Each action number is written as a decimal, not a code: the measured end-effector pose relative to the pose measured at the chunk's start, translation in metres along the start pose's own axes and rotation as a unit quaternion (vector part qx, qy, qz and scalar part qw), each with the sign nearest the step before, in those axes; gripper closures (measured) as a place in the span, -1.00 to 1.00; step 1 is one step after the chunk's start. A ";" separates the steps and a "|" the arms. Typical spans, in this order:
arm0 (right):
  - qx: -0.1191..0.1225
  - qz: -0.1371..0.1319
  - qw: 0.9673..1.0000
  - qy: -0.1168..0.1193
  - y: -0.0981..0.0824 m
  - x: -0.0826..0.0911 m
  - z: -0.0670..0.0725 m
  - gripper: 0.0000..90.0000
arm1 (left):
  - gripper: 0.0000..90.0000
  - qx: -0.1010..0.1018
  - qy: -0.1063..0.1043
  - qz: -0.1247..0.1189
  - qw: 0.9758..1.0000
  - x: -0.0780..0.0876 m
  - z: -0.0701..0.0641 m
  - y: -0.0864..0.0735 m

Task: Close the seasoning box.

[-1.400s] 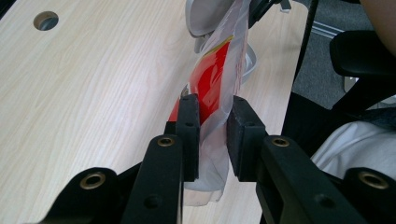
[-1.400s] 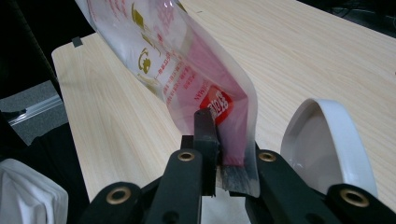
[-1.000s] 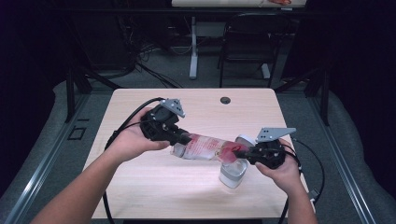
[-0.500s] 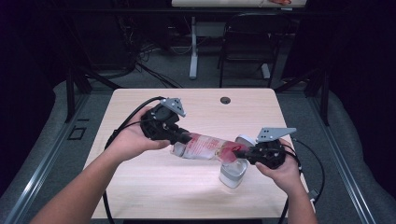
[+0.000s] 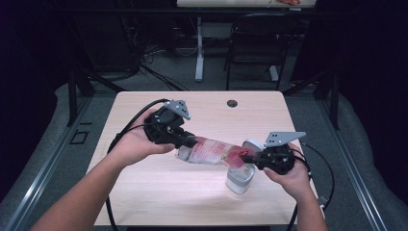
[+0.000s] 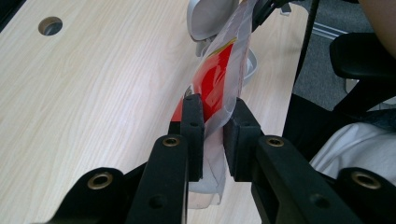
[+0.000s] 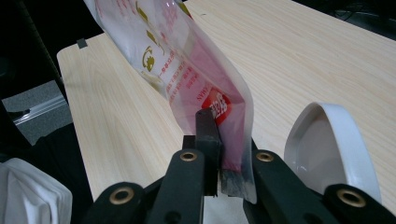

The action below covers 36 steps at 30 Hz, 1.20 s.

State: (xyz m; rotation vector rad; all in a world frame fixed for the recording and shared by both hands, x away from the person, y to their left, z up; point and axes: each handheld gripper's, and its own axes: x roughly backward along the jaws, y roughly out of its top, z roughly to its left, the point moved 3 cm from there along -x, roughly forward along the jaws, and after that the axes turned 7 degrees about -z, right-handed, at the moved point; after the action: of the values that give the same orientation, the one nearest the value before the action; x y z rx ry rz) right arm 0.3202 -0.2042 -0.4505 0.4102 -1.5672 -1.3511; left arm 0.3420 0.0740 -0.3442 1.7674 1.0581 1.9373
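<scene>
A clear plastic pouch with red and white print hangs stretched between both grippers above the wooden table. My left gripper is shut on the pouch's left end; in the left gripper view its pads pinch the pouch's edge. My right gripper is shut on the other end, its jaws just having closed further on the pouch. A small white container with its hinged lid up stands under the right end.
A round cable hole sits near the table's far edge. Cables trail from both grippers off the table's sides. A chair and desk legs stand on the floor beyond the table. The person's forearms come in from the near edge.
</scene>
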 end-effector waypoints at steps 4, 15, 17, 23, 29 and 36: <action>0.001 0.000 1.000 -0.003 0.000 0.001 0.000 0.96 | 0.77 -0.001 -0.001 -0.001 1.000 0.000 0.000 0.001; 0.001 0.000 1.000 -0.005 0.001 0.005 0.001 0.96 | 0.77 -0.003 -0.003 -0.006 1.000 0.000 -0.002 0.005; 0.003 0.000 1.000 -0.007 0.002 0.007 0.002 0.96 | 0.77 -0.004 -0.004 -0.007 1.000 0.001 -0.001 0.005; 0.002 0.002 1.000 -0.004 0.001 0.009 0.002 0.96 | 0.77 -0.008 -0.005 -0.007 1.000 0.001 -0.002 0.009; 0.001 0.005 1.000 -0.006 0.001 0.012 0.001 0.97 | 0.77 -0.008 -0.007 -0.008 1.000 -0.002 -0.003 0.012; -0.003 0.009 1.000 -0.007 -0.002 0.014 -0.001 0.96 | 0.77 -0.009 -0.009 -0.008 1.000 -0.005 -0.004 0.015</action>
State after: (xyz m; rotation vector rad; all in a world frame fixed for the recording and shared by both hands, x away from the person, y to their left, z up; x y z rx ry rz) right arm 0.3136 -0.2159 -0.4455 0.3826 -1.5735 -1.3479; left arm 0.3428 0.0596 -0.3372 1.7587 1.0419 1.9113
